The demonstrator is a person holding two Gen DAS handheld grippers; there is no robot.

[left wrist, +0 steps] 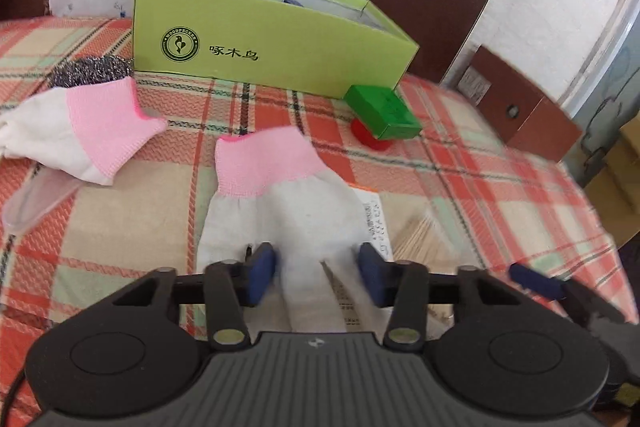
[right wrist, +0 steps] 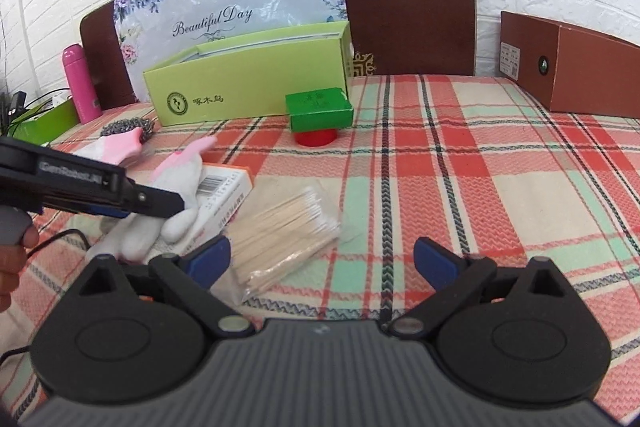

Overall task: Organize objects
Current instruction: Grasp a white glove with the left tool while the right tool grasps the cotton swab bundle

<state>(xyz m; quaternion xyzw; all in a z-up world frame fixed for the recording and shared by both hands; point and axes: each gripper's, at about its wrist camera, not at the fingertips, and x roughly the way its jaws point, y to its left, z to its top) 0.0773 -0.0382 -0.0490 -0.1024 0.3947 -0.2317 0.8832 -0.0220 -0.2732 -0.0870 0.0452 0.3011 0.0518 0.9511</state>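
Observation:
A white glove with a pink cuff (left wrist: 280, 195) lies on the plaid tablecloth, over a small white and orange box (right wrist: 224, 193). My left gripper (left wrist: 316, 277) is open, its blue pads on either side of the glove's fingers; it also shows in the right wrist view (right wrist: 160, 203). A second pink-cuffed glove (left wrist: 84, 131) lies to the left beside a steel scourer (left wrist: 90, 73). A bag of wooden sticks (right wrist: 286, 227) lies just ahead of my right gripper (right wrist: 322, 263), which is open and empty. The open light green shoe box (left wrist: 264, 43) stands at the back.
A small dark green box (right wrist: 318, 109) sits on a red round lid (right wrist: 316, 138) in front of the shoe box. A brown box (right wrist: 568, 67) stands at the right edge. A pink bottle (right wrist: 80, 83) stands far left. Chair backs and a floral bag stand behind.

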